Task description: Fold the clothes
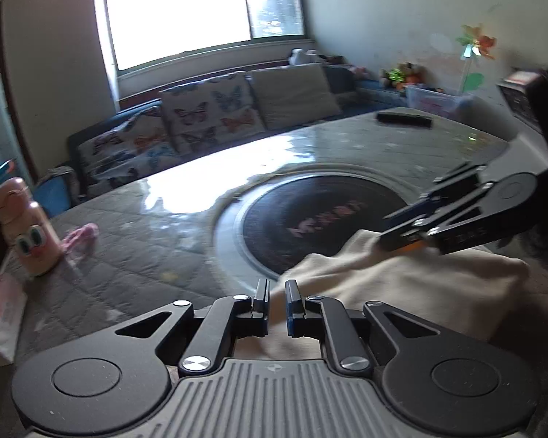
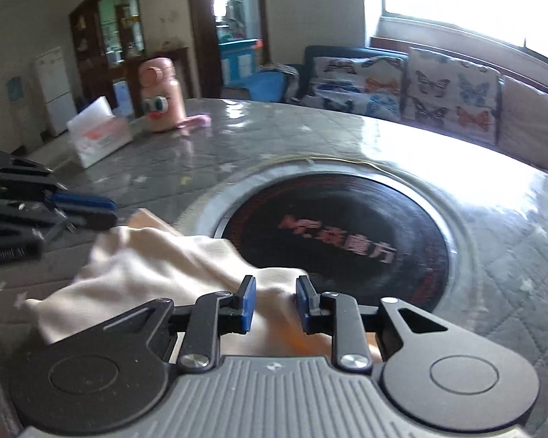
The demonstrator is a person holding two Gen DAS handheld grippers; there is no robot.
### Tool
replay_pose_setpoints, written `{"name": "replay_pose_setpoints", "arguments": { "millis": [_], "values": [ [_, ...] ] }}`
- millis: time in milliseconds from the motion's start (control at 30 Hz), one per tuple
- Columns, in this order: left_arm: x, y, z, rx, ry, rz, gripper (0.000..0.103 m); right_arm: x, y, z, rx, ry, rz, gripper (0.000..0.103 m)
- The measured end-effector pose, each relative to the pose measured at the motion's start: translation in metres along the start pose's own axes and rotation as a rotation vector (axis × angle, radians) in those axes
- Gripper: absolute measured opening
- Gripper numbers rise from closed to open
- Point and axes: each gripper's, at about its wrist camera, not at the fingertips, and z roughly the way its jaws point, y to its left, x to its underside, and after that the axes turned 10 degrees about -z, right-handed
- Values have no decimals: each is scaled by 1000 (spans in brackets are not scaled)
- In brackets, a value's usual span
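Note:
A cream garment (image 1: 420,284) lies bunched on the near edge of the grey quilted table (image 1: 135,248); it also shows in the right wrist view (image 2: 157,262). My left gripper (image 1: 277,297) is slightly open at the garment's near left edge, with no cloth between the fingers. My right gripper (image 2: 274,301) is open with cloth lying between and under its fingers. In the left wrist view the right gripper (image 1: 405,231) touches the garment's far corner. In the right wrist view the left gripper (image 2: 102,211) sits at the garment's left corner.
A round black hob (image 1: 321,219) is set in the table's middle. A pink cartoon bottle (image 2: 162,95) and a tissue box (image 2: 98,138) stand at the table's far side. A black remote (image 1: 403,118) lies far off. A sofa with butterfly cushions (image 2: 413,87) lies behind.

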Motion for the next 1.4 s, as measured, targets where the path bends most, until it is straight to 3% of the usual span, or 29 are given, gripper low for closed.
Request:
{"name": "replay_pose_setpoints", "arguments": {
  "millis": [167, 367, 500, 667, 900, 1067, 1167, 1400],
  "values": [
    [-1, -5, 37, -24, 69, 14, 11, -13, 23, -6, -18, -50, -67, 23],
    [-2, 7, 62, -56, 104, -9, 11, -16, 23, 18, -69, 20, -45, 23],
    [-3, 10, 62, -71, 93, -21, 12, -12, 25, 39, -39, 43, -37, 23],
    [-3, 20, 30, -95, 37, -55, 12, -16, 23, 36, -28, 27, -25, 23],
    [24, 4, -34, -26, -10, -40, 12, -16, 28, 37, -1, 31, -80, 23],
    [46, -9, -32, -41, 45, -7, 12, -16, 32, 16, -18, -4, -87, 24],
    [53, -2, -20, -81, 84, -22, 12, -12, 36, -1, -44, -14, -97, 33],
    [53, -1, -22, -81, 81, -20, 12, 21, 45, -57, -88, 21, -161, 35]
  ]
}}
